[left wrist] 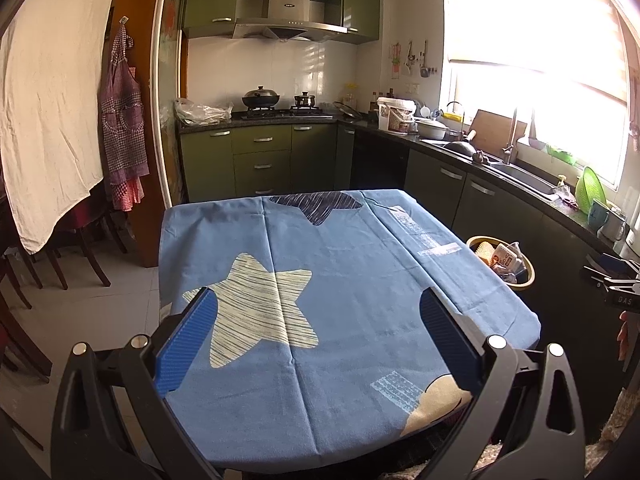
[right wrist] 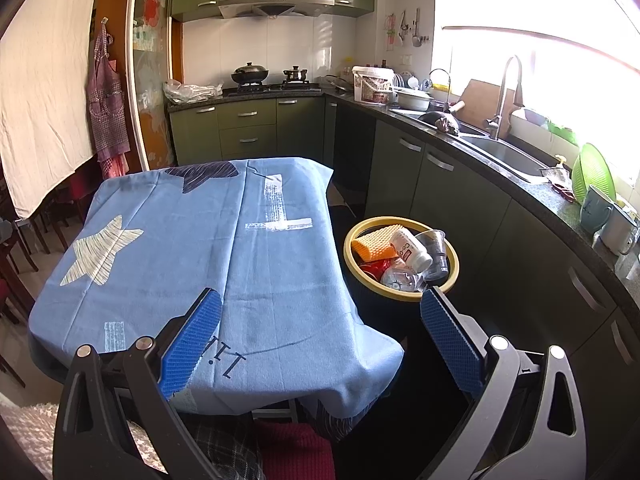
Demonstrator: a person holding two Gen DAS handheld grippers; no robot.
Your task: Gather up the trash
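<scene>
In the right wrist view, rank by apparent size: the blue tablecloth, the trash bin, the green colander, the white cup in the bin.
1. Blue tablecloth
2. Trash bin
3. Green colander
4. White cup

Nearness to the camera makes bin versus colander unsure.

Table under a blue cloth, bin on the floor at its right edge.

The table (left wrist: 352, 264) is covered edge to edge by a blue cloth (right wrist: 192, 248) printed with a pale star, a dark star at the far edge and white patches; it drapes over the corners. A yellow-rimmed bin (right wrist: 401, 295) stands on the tiled floor (left wrist: 100, 308) just beside the right edge, holding cups, a bottle and an orange sponge.
</scene>
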